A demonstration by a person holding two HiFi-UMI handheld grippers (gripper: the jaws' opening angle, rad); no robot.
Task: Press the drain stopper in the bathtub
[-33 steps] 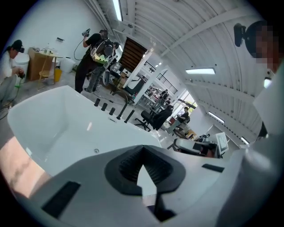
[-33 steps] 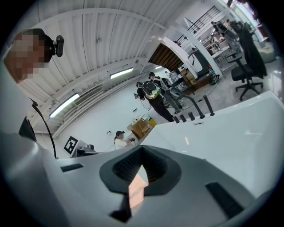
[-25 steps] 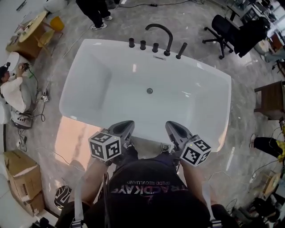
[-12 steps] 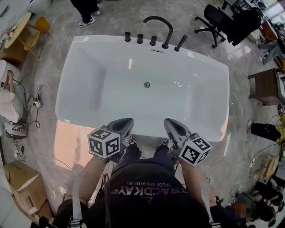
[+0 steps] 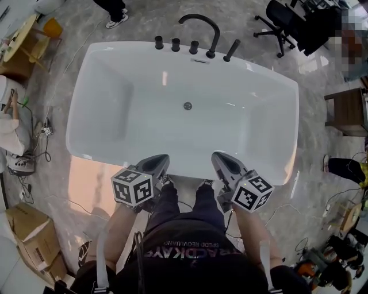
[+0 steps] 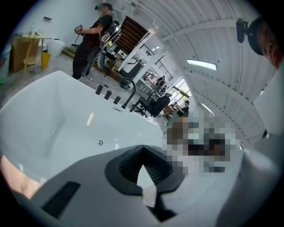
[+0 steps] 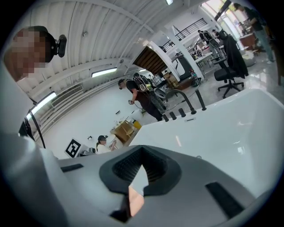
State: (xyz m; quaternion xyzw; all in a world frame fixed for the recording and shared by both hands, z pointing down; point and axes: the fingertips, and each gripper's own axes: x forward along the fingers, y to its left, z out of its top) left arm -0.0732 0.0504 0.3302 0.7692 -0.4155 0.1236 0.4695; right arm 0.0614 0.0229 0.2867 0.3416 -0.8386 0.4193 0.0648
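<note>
**Both grippers idle at the near rim, stopper untouched**

From my head view I look steeply down into the white tub (image 5: 115, 97), which fills the middle of the scene. The stopper (image 5: 187, 105) is a small round metal disc on the tub floor, about midway left to right and closer to the far wall than the near one. Straight beyond it, on the far rim, stand the black faucet (image 5: 217, 35) and a row of black knobs (image 5: 175, 45).

My left gripper (image 5: 163, 158) and right gripper (image 5: 217, 156) sit side by side over the near rim, tips pointing toward the far side. Both are well apart from the stopper and touch nothing in the tub. The operator's legs (image 5: 181, 201) show between them, close against the tub's near wall.

In the left gripper view the left gripper's (image 6: 142, 147) jaws are together at the tips with nothing between them. The stopper (image 6: 100, 142) shows far ahead and to the left. In the right gripper view the right gripper's (image 7: 142, 149) jaws are likewise together and empty.

Around the tub is marble floor (image 5: 52, 172), with a box (image 5: 26, 229) near left and a chair (image 5: 276, 17) far right
</note>
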